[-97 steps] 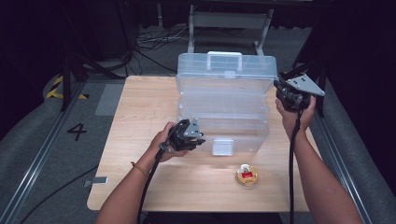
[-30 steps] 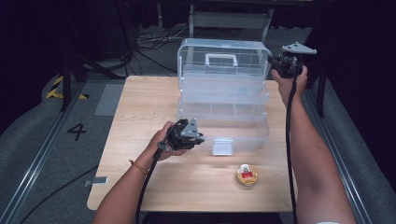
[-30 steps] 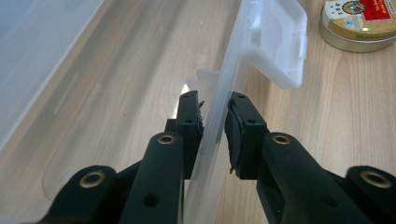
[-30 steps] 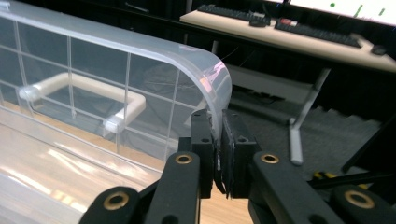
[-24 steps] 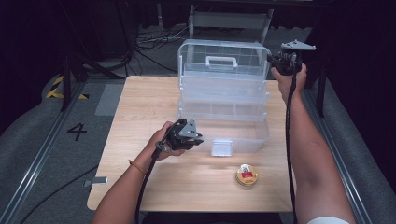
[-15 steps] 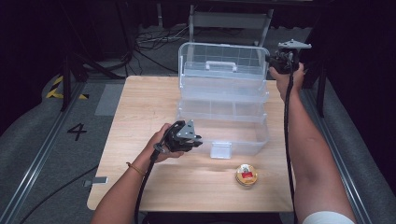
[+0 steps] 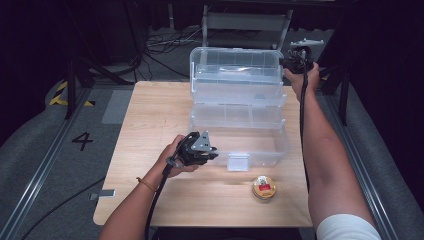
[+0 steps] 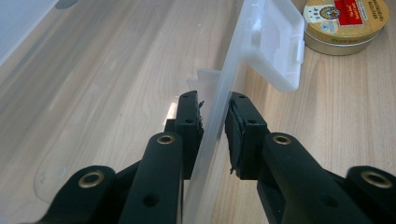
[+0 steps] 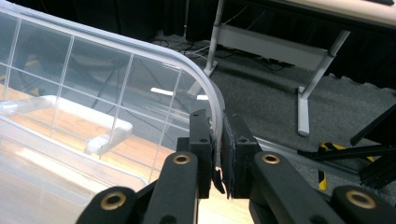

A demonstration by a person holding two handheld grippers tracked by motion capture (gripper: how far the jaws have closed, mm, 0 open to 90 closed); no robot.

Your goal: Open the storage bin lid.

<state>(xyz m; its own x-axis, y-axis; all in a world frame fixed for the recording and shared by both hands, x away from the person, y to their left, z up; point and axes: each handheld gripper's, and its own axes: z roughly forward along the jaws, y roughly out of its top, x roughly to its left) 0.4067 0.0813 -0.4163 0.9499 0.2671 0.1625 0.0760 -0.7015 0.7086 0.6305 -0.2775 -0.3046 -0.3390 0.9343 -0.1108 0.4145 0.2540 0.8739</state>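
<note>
Right tool (image 7: 292, 61) raised, pinching lid (image 7: 235, 62).

I see a clear plastic tiered organizer box (image 7: 237, 115) on the wooden table; its lid (image 7: 235, 62) stands raised, trays stepped open; a small round tin (image 7: 263, 187) sits just in front.

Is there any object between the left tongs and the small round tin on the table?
Yes. The left tongs are shut on the front wall of the clear plastic organiser box; its white latch tab stands between them and the small round gold tin.
</note>
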